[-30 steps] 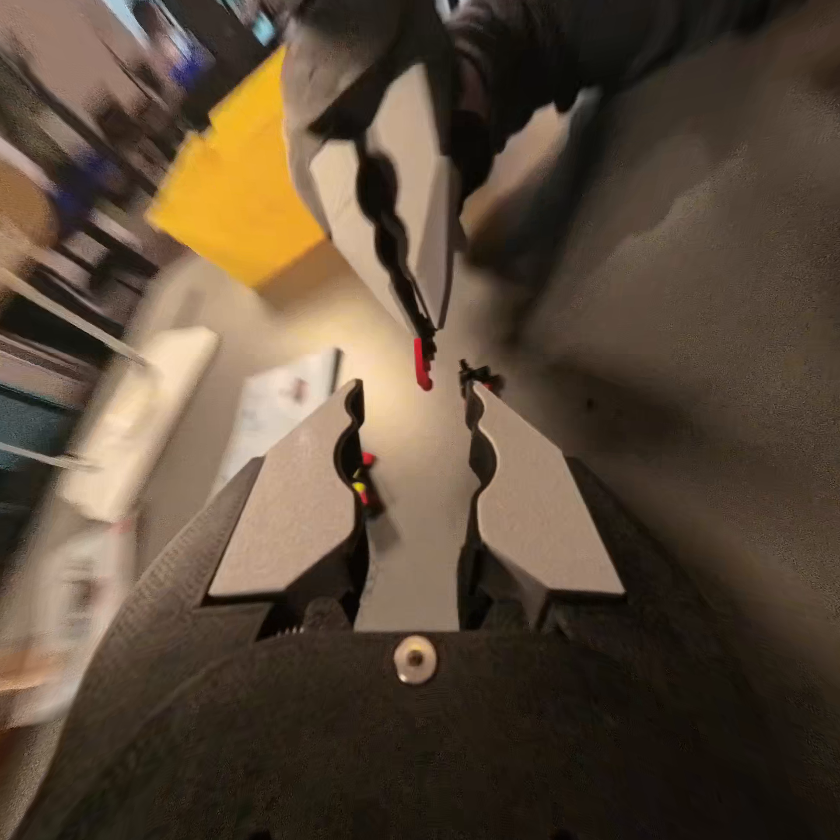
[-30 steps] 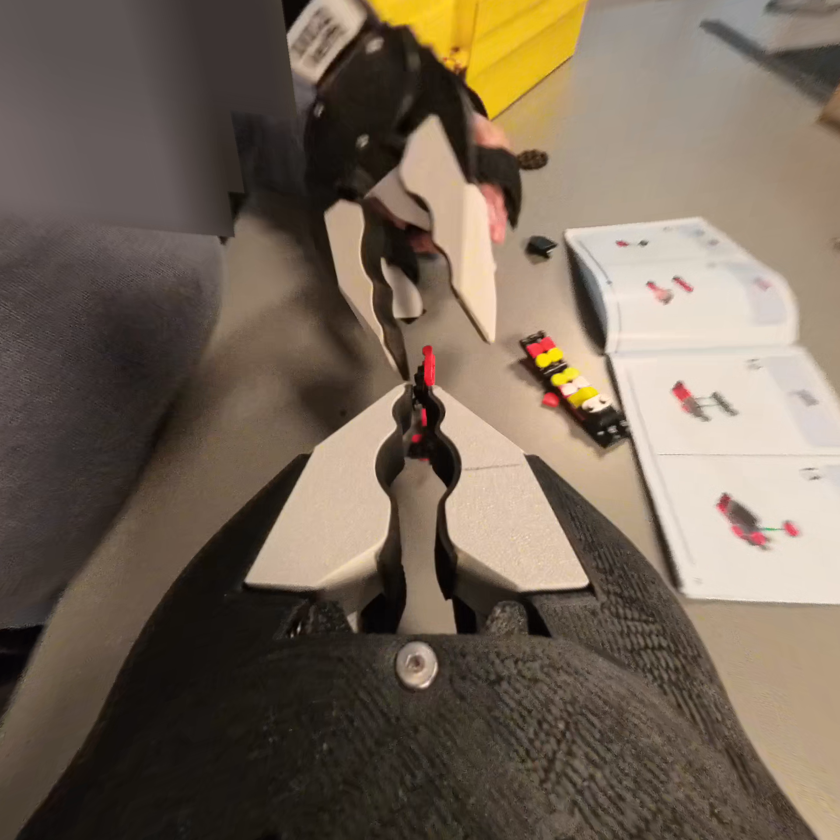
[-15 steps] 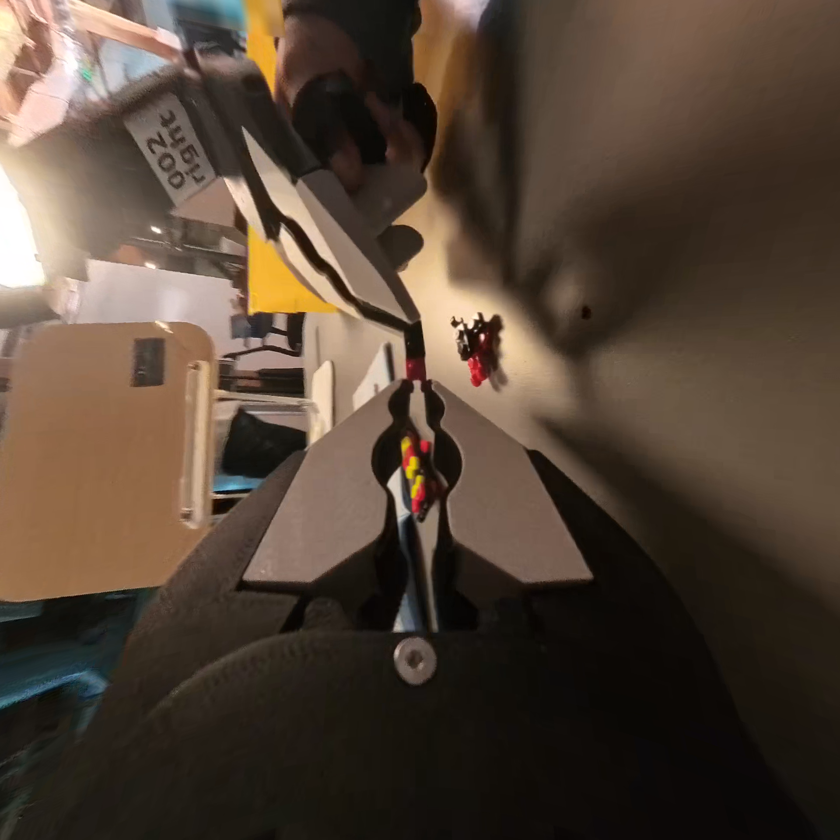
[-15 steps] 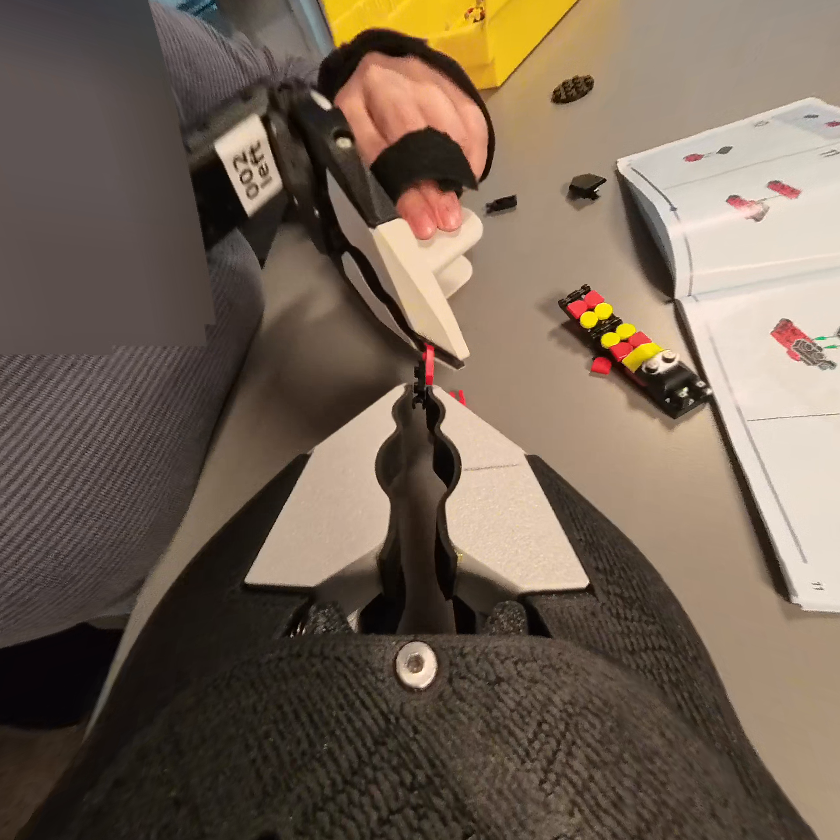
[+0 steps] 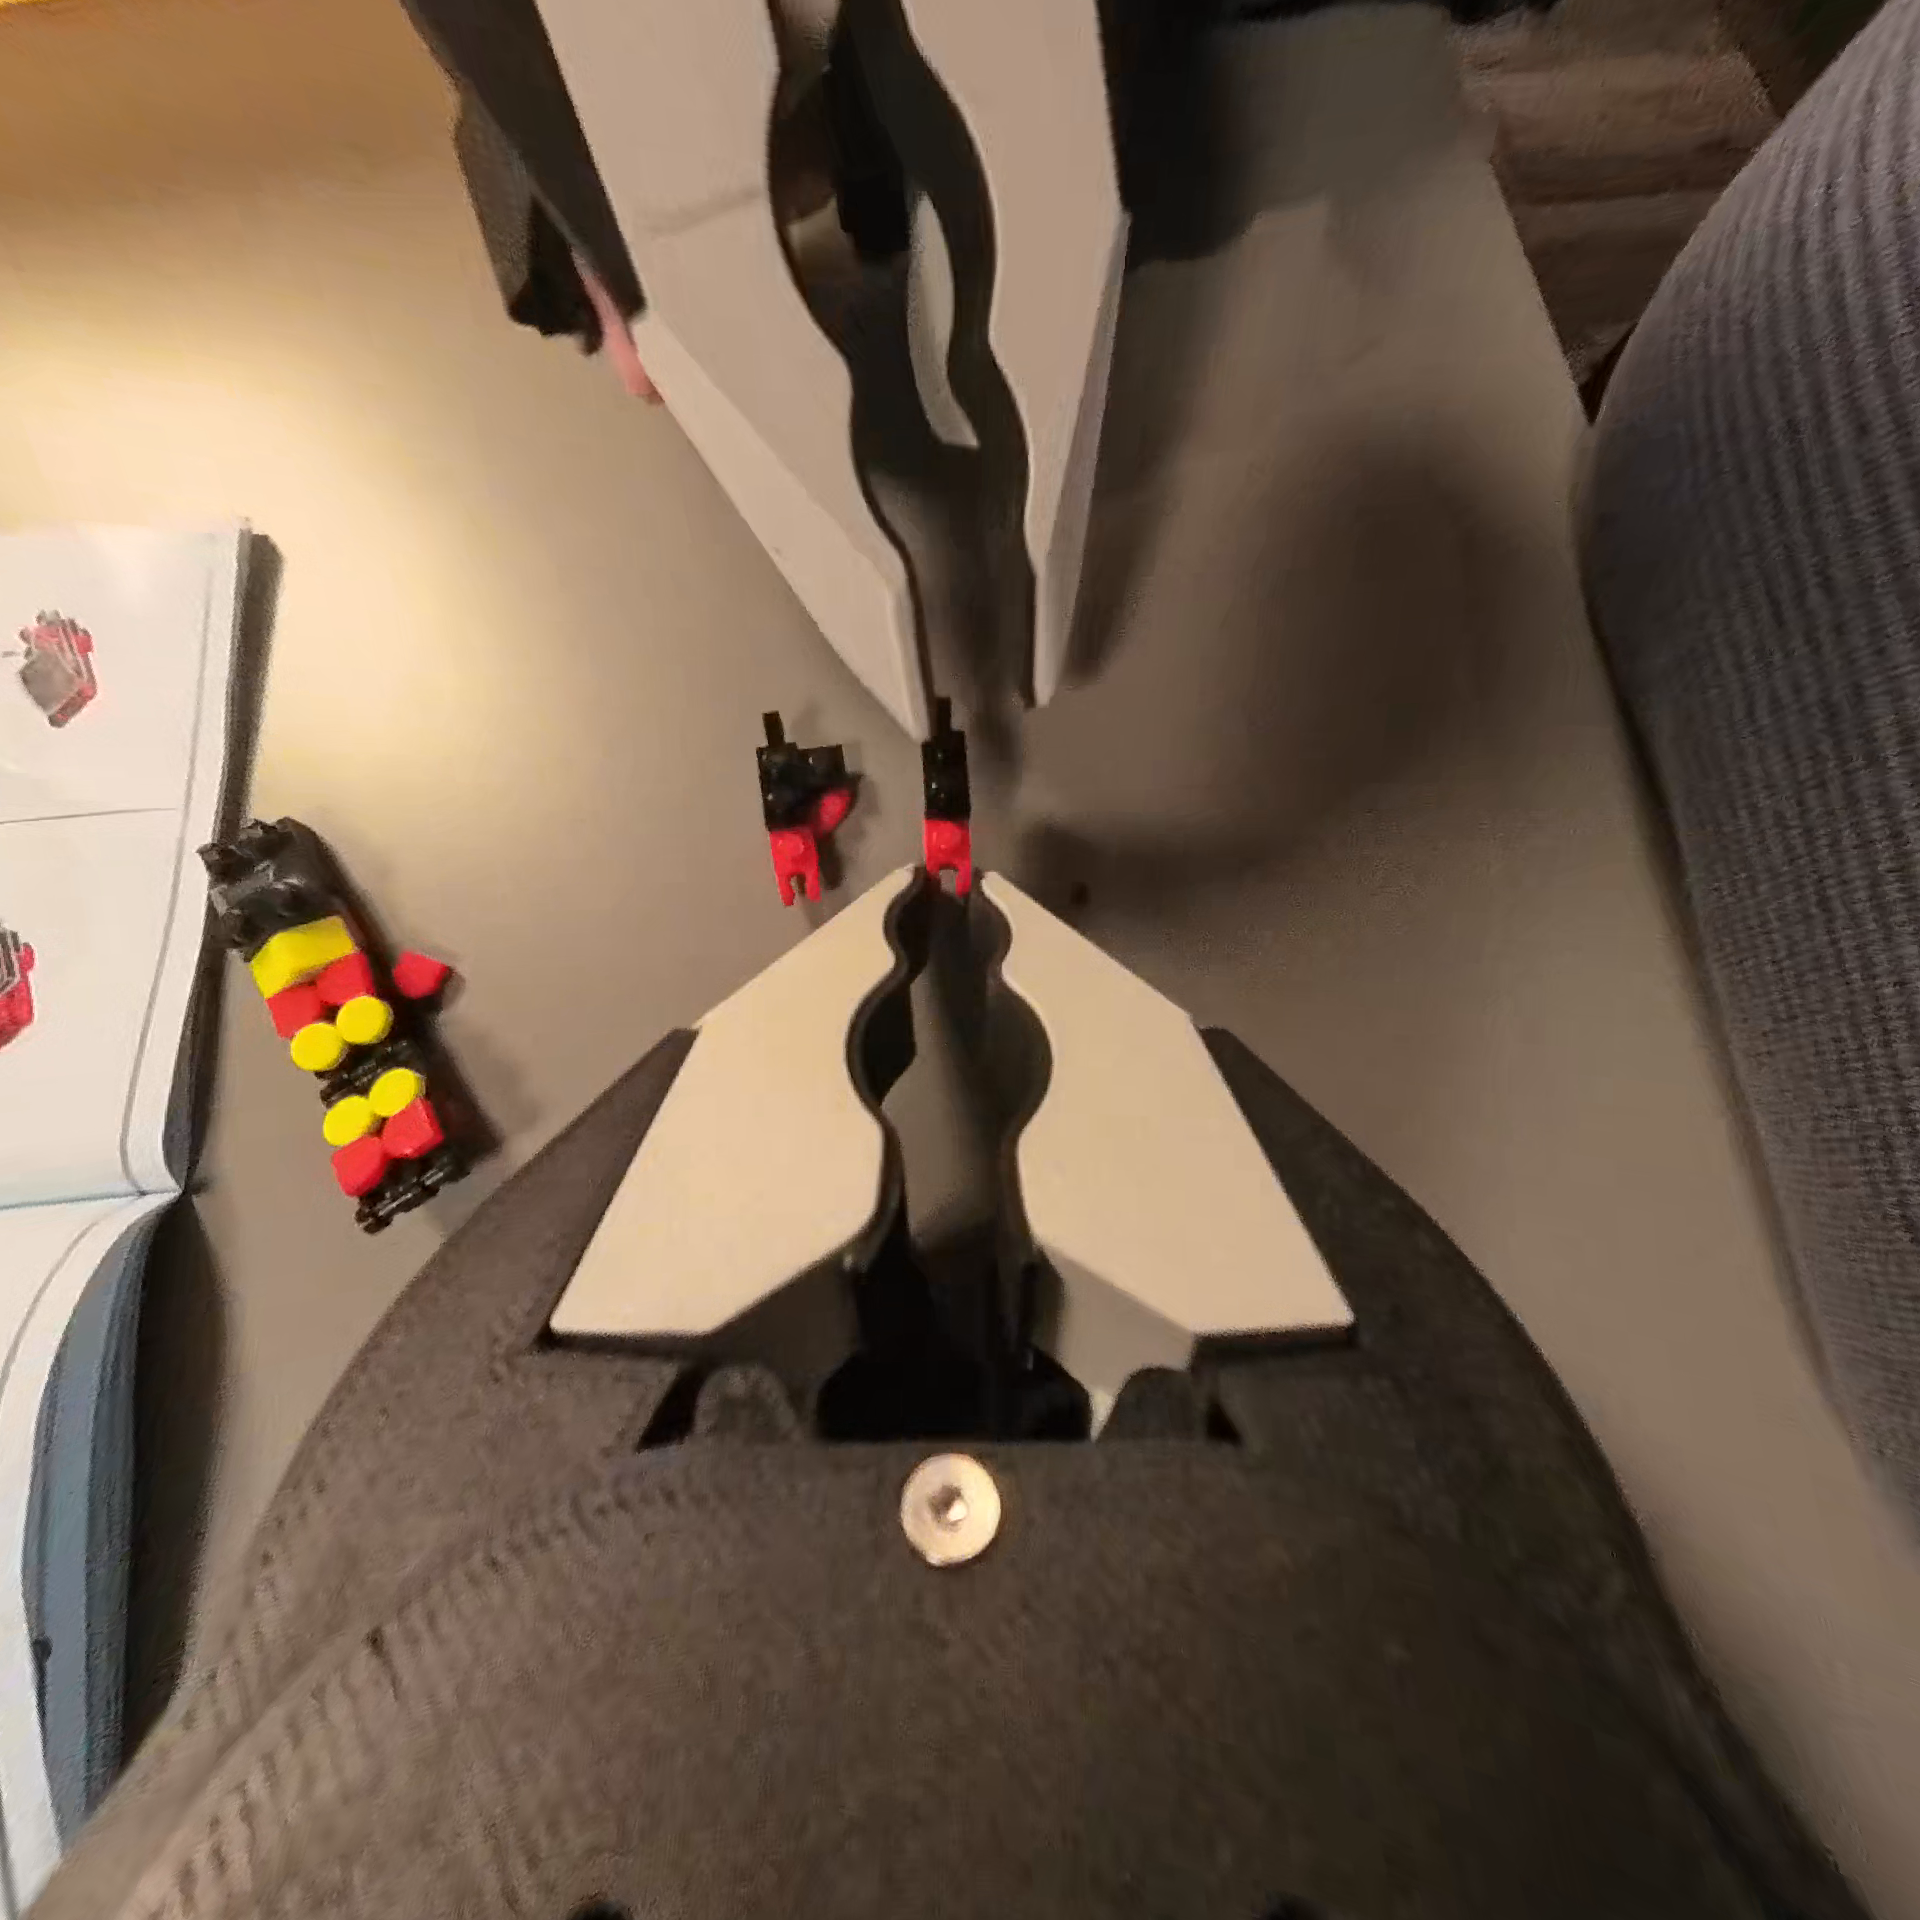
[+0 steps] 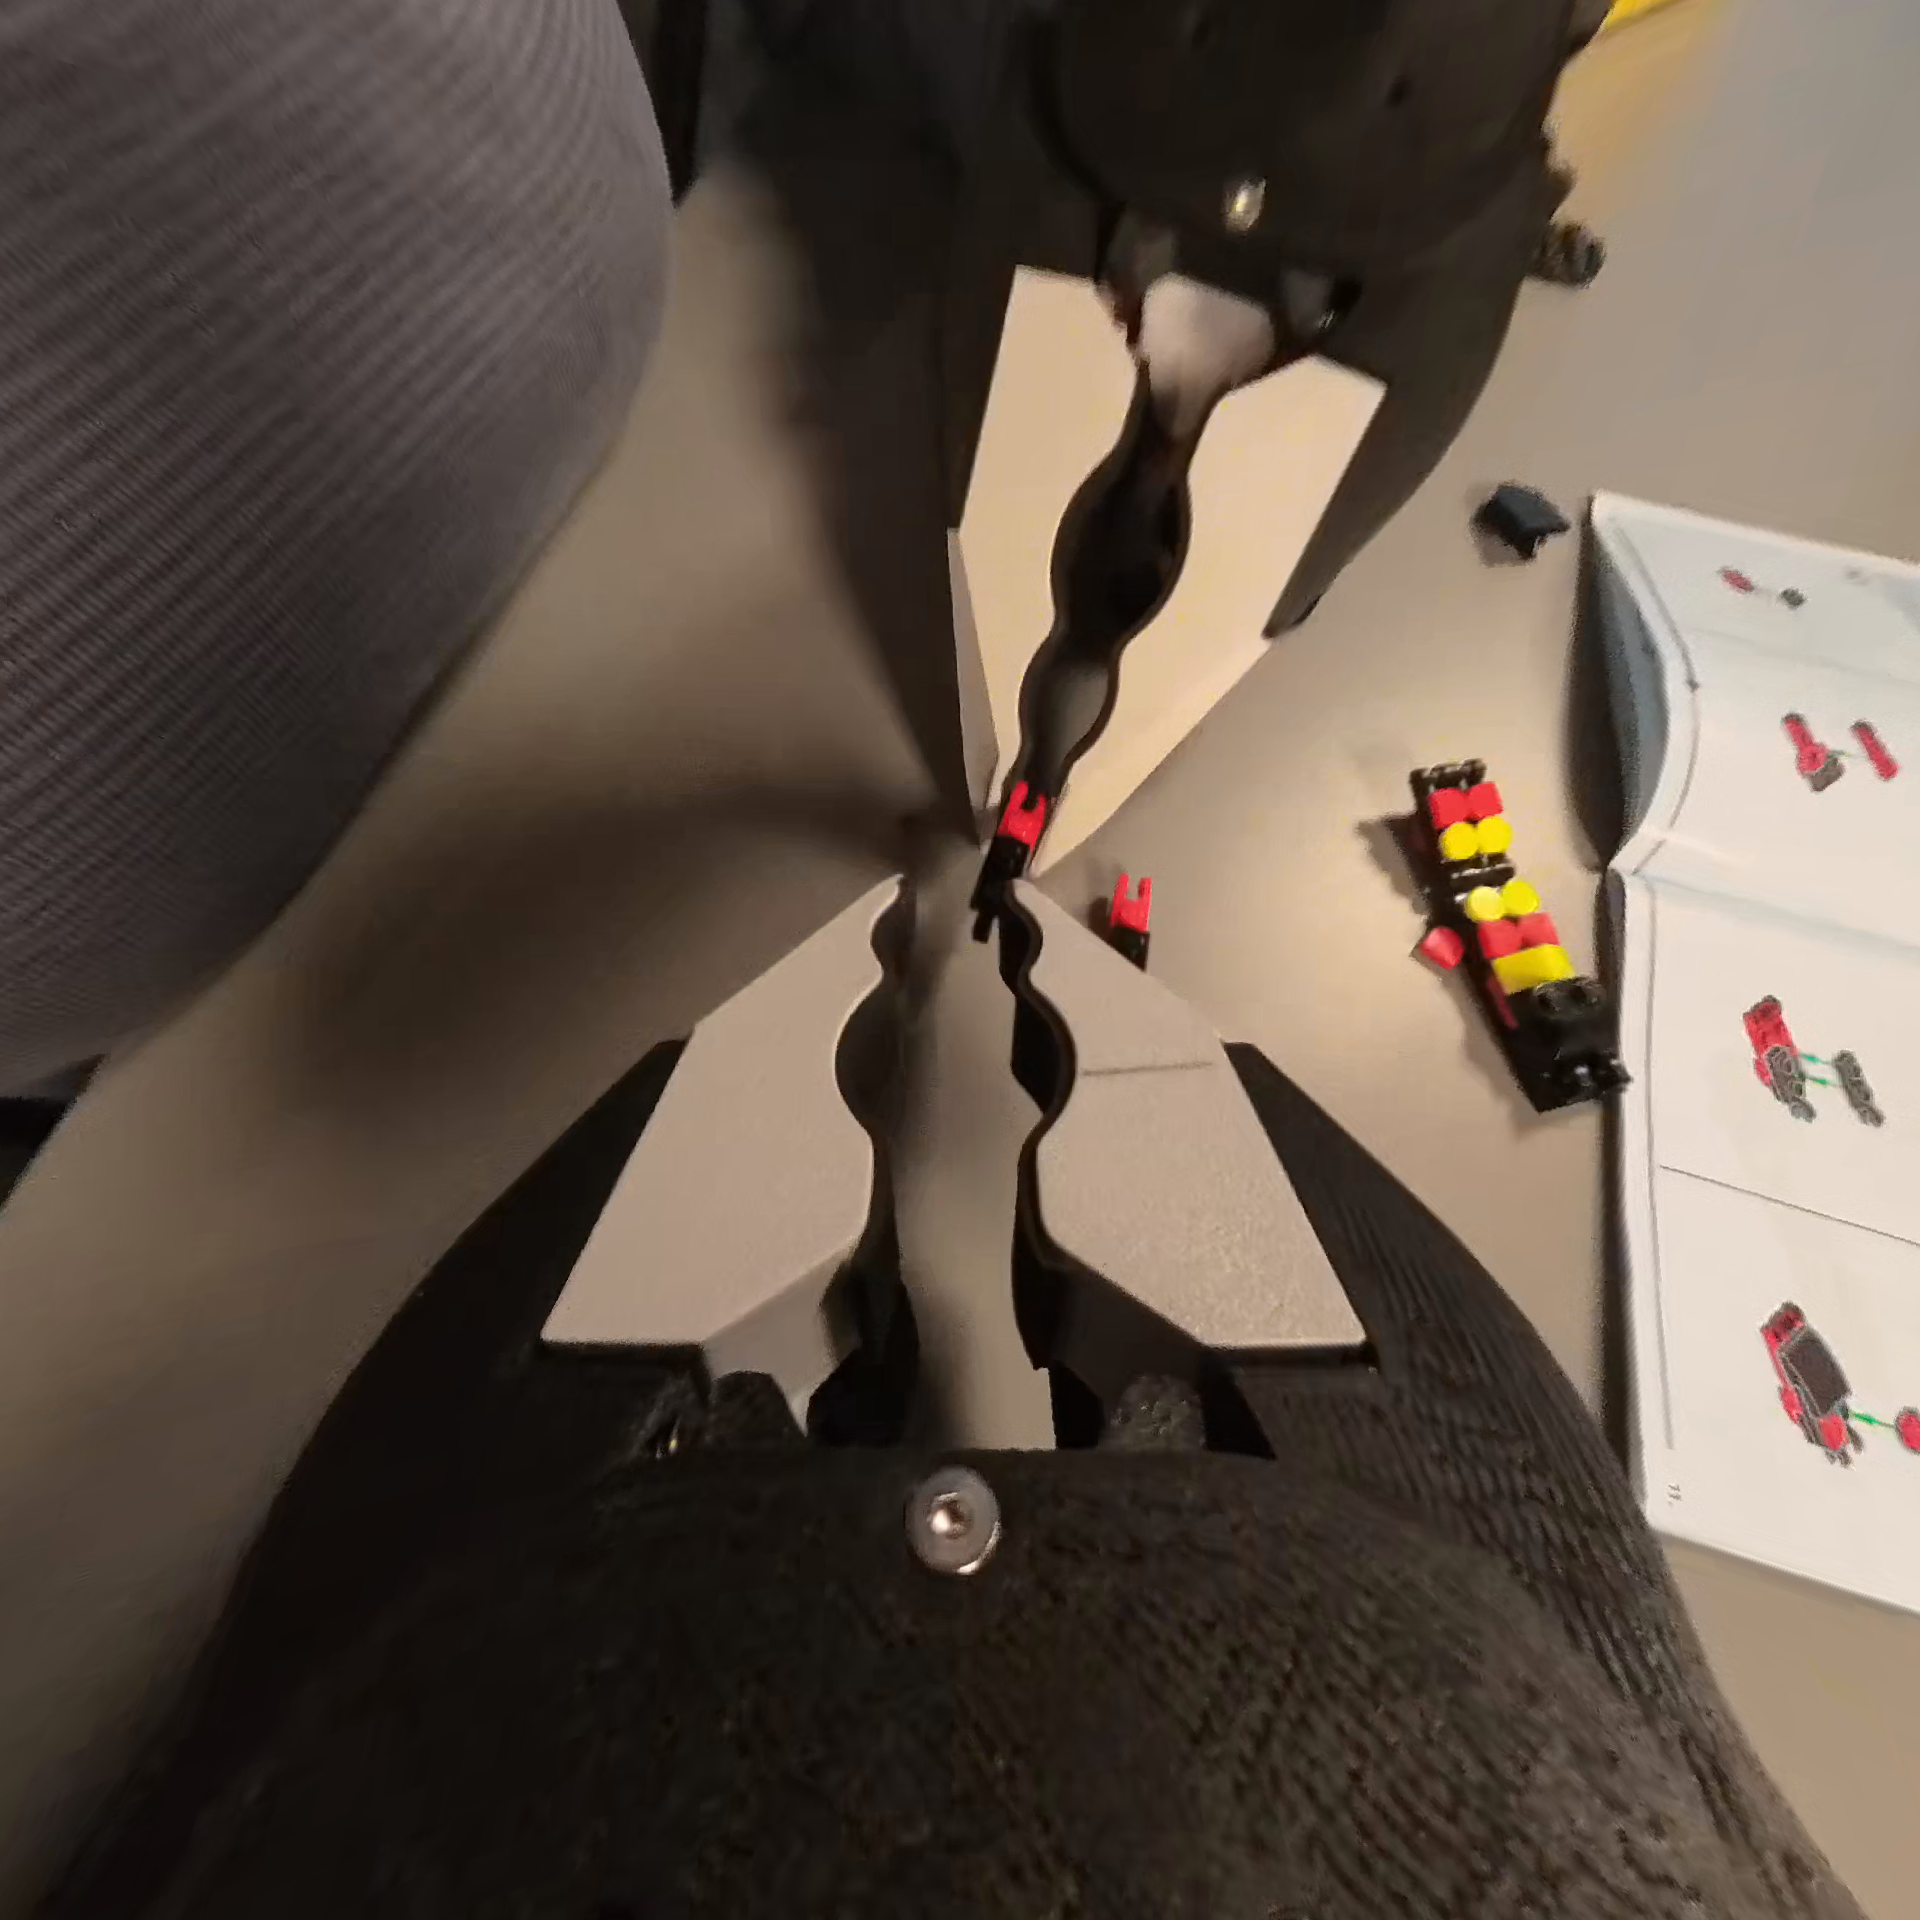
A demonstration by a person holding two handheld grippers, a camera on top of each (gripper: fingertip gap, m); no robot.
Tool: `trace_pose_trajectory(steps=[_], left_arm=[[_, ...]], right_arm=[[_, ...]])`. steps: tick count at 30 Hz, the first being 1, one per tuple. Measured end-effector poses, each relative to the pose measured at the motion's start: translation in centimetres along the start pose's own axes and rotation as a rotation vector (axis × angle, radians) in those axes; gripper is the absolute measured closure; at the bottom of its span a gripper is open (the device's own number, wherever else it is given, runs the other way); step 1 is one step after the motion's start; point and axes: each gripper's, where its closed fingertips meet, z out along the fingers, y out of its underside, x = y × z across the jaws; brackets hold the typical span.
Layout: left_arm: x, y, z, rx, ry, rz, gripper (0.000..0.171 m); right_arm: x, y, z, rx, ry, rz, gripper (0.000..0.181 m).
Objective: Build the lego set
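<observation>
The left gripper (image 5: 948, 896) has its jaws closed on the red end of a small red-and-black lego piece (image 5: 944, 808), pinched at the very tips. The right gripper (image 6: 961, 899) meets it tip to tip; its jaws stand parted, with the piece's black end just beside one tip, and contact there cannot be told. A second red-and-black piece (image 5: 801, 823) lies on the tabletop (image 5: 540, 644) just beside the left jaws. A black strip with red and yellow studs (image 6: 1496, 928) lies farther out, next to the open instruction booklet (image 6: 1777, 935).
</observation>
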Motion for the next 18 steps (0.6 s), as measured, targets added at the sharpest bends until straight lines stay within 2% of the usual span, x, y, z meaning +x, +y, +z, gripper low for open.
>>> trace_pose_trajectory(steps=[5,9,15,18], left_arm=[[-0.1,-0.1,0.1,0.004,-0.003,-0.016,0.166],[-0.4,-0.1,0.1,0.011,-0.012,-0.022,0.166],[-0.4,-0.3,0.0,0.022,-0.019,-0.014,0.166],[-1.1,-0.8,-0.2,0.057,-0.065,-0.019,0.163]], right_arm=[[0.6,0.7,0.1,-0.041,0.039,0.006,0.176],[0.9,0.6,-0.2,-0.04,0.052,0.022,0.171],[1.0,1.0,-0.1,-0.062,0.057,0.026,0.178],[1.6,1.2,-0.5,-0.071,0.087,0.041,0.18]])
